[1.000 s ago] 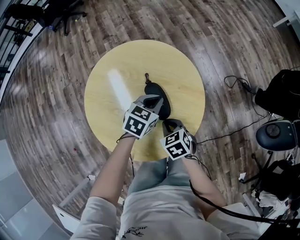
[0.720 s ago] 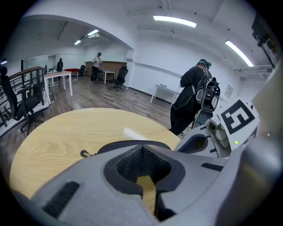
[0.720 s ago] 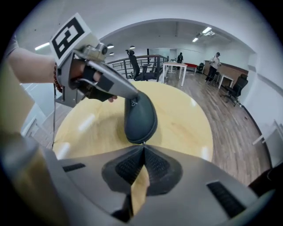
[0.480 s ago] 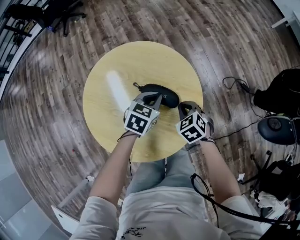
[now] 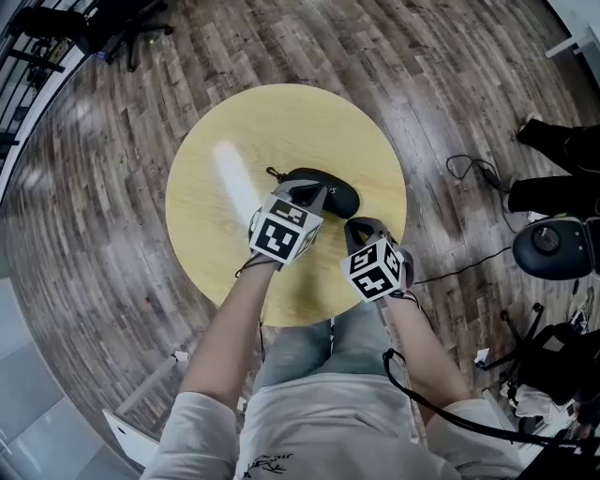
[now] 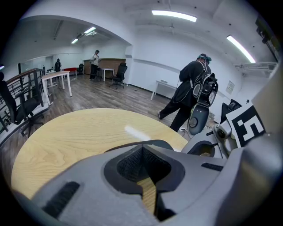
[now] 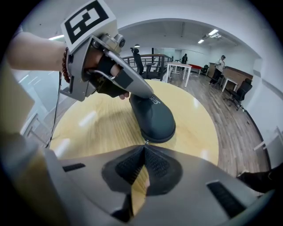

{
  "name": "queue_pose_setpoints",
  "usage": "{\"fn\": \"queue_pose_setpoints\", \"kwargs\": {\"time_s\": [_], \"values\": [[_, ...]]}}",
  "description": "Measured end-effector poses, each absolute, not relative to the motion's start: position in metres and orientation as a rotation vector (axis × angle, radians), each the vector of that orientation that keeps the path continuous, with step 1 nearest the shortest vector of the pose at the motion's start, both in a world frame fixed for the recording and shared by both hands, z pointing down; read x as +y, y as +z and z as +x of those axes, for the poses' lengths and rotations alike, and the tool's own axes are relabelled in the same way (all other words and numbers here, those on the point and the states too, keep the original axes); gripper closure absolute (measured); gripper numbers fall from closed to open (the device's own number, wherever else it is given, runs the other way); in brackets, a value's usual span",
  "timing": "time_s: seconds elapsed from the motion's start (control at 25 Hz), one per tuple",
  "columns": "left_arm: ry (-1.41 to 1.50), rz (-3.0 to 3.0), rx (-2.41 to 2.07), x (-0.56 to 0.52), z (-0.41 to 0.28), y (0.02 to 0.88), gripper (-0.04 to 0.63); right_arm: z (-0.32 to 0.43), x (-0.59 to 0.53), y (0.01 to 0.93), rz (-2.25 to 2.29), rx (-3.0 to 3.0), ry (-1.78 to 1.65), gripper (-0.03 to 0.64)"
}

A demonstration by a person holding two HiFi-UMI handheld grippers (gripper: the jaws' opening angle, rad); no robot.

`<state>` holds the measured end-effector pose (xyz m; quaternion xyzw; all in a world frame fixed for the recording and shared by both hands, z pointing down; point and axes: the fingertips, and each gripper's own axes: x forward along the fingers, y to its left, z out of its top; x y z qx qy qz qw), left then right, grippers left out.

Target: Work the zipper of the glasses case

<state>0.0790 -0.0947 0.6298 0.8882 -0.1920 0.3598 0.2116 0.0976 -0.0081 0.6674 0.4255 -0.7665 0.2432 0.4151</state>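
Observation:
A black glasses case lies crosswise on the round yellow table, with a short cord loop at its left end. My left gripper is shut, its fingers resting on top of the case's left part. In the left gripper view the case shows only as a dark arc beyond the left gripper. The right gripper sits at the case's right end. It is shut, with a small metal zipper pull right at its tips.
Beyond the table's right edge, cables trail over the wood floor, beside black bags and gear. A person's dark legs and shoes are at the far right. Office chairs stand at the top left.
The case swung from pointing away to lying crosswise. The right gripper went out to the right, then came back a little toward the case's right end. A person's legs came into view at right.

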Motion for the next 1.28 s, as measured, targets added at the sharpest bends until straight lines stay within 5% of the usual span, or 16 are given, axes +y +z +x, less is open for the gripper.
{"fn": "queue_pose_setpoints", "kwargs": {"time_s": [0.56, 1.0, 1.28], "values": [[0.916, 2.428, -0.560, -0.099, 0.078, 0.627, 0.589, 0.120, 0.016, 0.658, 1.256, -1.930, 0.756, 0.617], [0.447, 2.452, -1.136, -0.032, -0.035, 0.424, 0.589, 0.074, 0.011, 0.425, 1.307, -2.482, 0.740, 0.617], [0.251, 2.360, -1.381, 0.015, -0.078, 0.373, 0.589, 0.010, 0.003, 0.372, 1.163, -2.616, 0.756, 0.618]]}}
